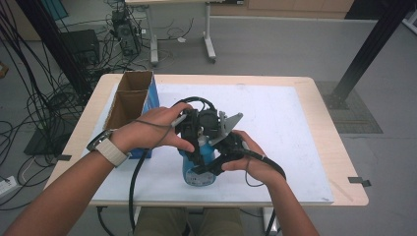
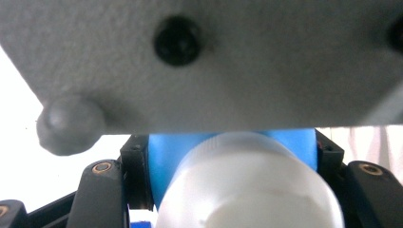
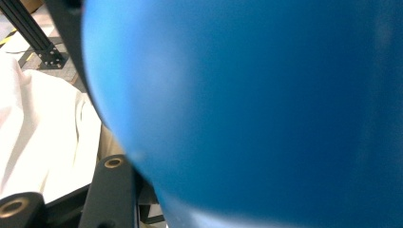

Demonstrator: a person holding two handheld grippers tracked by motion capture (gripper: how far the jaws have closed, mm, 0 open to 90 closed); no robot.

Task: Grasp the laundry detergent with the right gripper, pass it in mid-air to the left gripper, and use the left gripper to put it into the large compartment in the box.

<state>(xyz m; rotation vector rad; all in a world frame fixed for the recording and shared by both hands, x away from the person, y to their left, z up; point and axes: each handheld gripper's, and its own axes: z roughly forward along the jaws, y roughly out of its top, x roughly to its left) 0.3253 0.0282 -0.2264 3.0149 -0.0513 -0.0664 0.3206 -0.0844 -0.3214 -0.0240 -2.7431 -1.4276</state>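
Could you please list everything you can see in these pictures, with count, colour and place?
bottle: one, blue with a white cap, near the table's front middle, clamped by both grippers
cardboard box: one, brown with blue side, open top, left part of the table
white sheet: one, covering the tabletop
table: one, light wood rim
cables: many, black, on the floor at left
left gripper: one, black, shut on the bottle's cap
right gripper: one, black, shut on the bottle's body
hands: two, on the grippers
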